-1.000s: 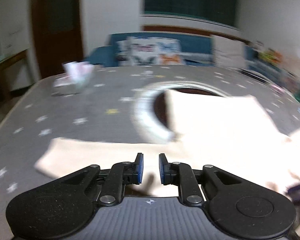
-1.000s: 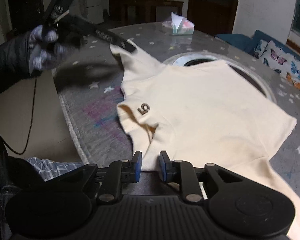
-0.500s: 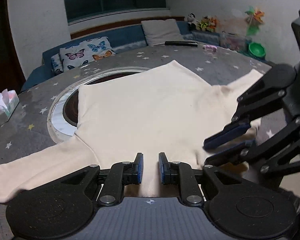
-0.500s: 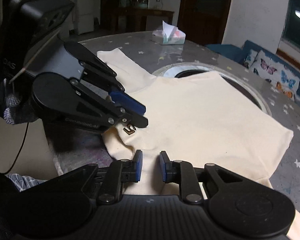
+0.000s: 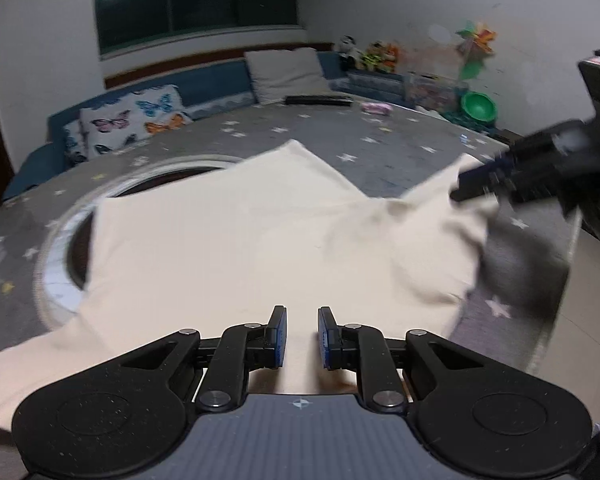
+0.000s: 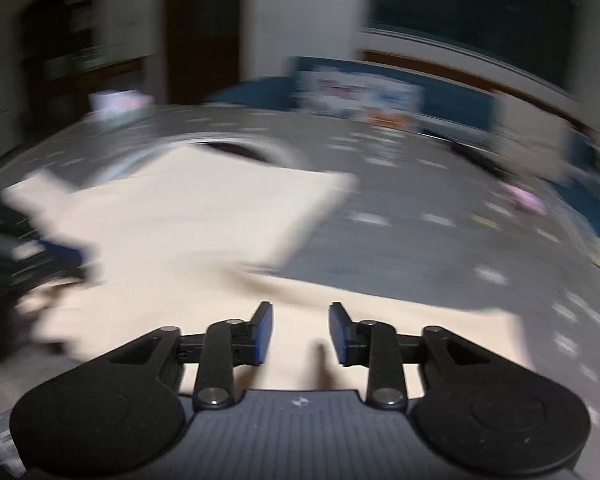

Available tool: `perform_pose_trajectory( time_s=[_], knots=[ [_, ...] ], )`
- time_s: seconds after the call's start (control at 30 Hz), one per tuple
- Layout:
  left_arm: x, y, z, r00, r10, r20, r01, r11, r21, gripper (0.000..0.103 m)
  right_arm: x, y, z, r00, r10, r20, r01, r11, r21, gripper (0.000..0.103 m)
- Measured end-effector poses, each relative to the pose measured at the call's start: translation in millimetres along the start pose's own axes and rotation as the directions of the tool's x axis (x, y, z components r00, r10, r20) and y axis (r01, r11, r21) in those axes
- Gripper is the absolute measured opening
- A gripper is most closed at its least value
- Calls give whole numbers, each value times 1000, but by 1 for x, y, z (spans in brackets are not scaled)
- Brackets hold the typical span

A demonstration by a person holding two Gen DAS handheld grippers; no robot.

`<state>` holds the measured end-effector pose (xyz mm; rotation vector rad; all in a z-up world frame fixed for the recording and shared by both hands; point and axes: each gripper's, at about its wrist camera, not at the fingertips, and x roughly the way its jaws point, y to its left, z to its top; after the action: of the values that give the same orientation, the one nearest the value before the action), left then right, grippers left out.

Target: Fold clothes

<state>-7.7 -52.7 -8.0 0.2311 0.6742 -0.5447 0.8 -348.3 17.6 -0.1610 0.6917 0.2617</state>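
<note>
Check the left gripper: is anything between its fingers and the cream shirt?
Nothing visible. The left gripper hangs open right over the cream shirt, which lies spread on the grey table; only bare cloth shows between the fingers.

One cream garment (image 5: 228,248), two grippers (image 5: 302,332) (image 6: 300,334), one butterfly cushion (image 5: 132,124), one grey pillow (image 5: 288,74).

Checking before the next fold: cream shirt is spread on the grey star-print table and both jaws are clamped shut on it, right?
Not quite. The cream shirt lies on the grey star-print table, but both jaws stand apart over it, clamped on nothing: see the left gripper and right gripper wrist views.
</note>
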Motion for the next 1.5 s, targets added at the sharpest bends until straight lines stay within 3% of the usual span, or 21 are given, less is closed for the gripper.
perform_pose_trajectory(
  time_s=[0.07,0.2,0.3,0.47,0.5,0.57,0.63,0.9,1.0,1.13,1.23,1.37,1.5],
  knots=[
    [2,-7,-1,1000,-18,-8,18,1000,18,18,2,-26,-5,995,-104,-9,104,993,49,36],
    [5,-13,0,999,-38,-18,38,999,21,18,6,-75,-11,974,-221,-38,225,962,152,37],
    [8,-16,3,998,-49,-26,49,999,24,18,11,-99,-16,971,-230,-61,237,950,203,37],
    [12,-21,6,997,-67,-40,68,997,32,18,29,-109,-19,982,-175,-70,187,951,246,34],
    [13,-22,6,997,-70,-43,72,997,34,18,30,-110,-20,983,-173,-66,184,951,248,31],
    [15,-25,7,995,-83,-46,85,996,37,18,31,-110,-20,983,-171,-60,181,950,256,13],
    [16,-27,8,994,-100,-47,102,994,40,18,31,-107,-17,977,-205,-60,213,948,236,7],
    [29,-42,15,986,-158,-43,160,986,36,18,41,-122,-7,946,-316,-68,323,931,168,5],
    [35,-45,21,984,-171,-43,172,985,30,19,51,-128,-6,944,-319,-86,329,930,162,6],
    [30,-25,34,992,-123,-21,123,992,-5,20,47,-127,8,949,-303,-84,313,937,154,10],
    [23,6,47,999,-32,4,33,998,-52,32,42,-121,25,960,-275,-54,280,949,142,12],
    [34,58,64,989,149,-16,-150,980,-130,37,57,-103,52,989,-145,-36,149,978,147,13],
    [55,95,72,974,221,-47,-226,959,-172,37,76,-83,79,1000,-2,-22,5,988,152,20]
  ],
)
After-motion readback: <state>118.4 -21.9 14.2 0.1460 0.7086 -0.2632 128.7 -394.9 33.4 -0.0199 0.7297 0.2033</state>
